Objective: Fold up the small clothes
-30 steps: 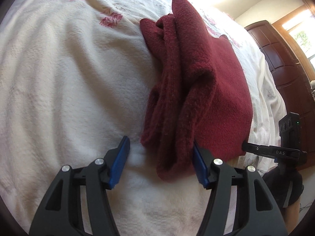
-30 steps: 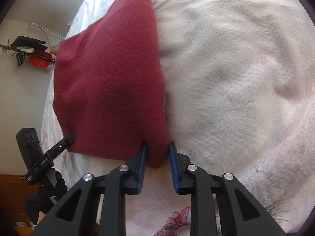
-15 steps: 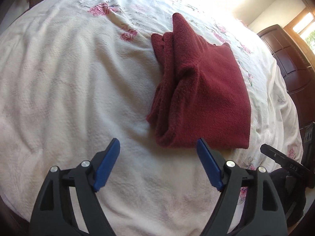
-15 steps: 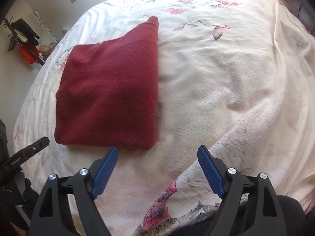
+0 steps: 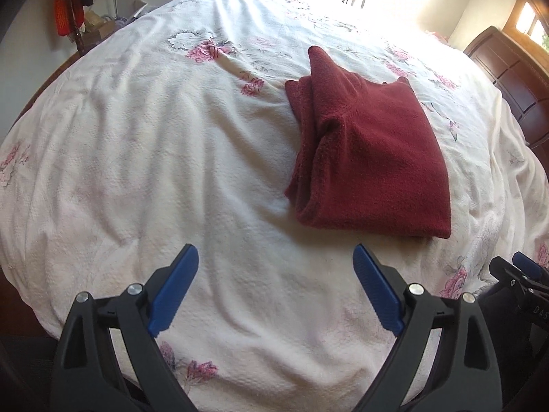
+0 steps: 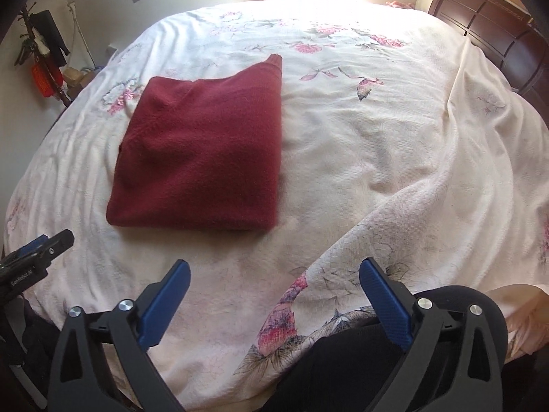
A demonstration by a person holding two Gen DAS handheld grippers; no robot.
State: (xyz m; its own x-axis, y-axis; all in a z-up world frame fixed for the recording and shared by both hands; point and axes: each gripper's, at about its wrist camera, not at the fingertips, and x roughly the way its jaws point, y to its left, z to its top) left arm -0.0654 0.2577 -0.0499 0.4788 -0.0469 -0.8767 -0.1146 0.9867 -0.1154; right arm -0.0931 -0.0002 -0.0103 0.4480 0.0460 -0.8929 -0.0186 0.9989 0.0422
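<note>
A dark red knitted garment point(image 5: 370, 158) lies folded into a rough rectangle on the bed, its stacked fold edges showing along its left side in the left wrist view. From the right wrist, the same garment point(image 6: 206, 158) lies flat with a narrow end poking out at its far corner. My left gripper point(image 5: 276, 274) hangs open above the bedspread, short of the garment's near edge, nothing between its blue pads. My right gripper point(image 6: 274, 285) is open too, well back from the garment and near the bed's front edge.
The white bedspread point(image 5: 154, 137) with pink flower prints covers the whole bed point(image 6: 394, 144). A dark wooden headboard point(image 6: 497, 31) stands at the far right. Hanging clothes and a red item point(image 6: 43, 72) are by the wall at left. A dark clothed knee point(image 6: 360, 360) sits under the right gripper.
The right gripper let go of the garment's corner and opened wide. Both grippers have pulled back and up from the garment, which now lies alone on the bed.
</note>
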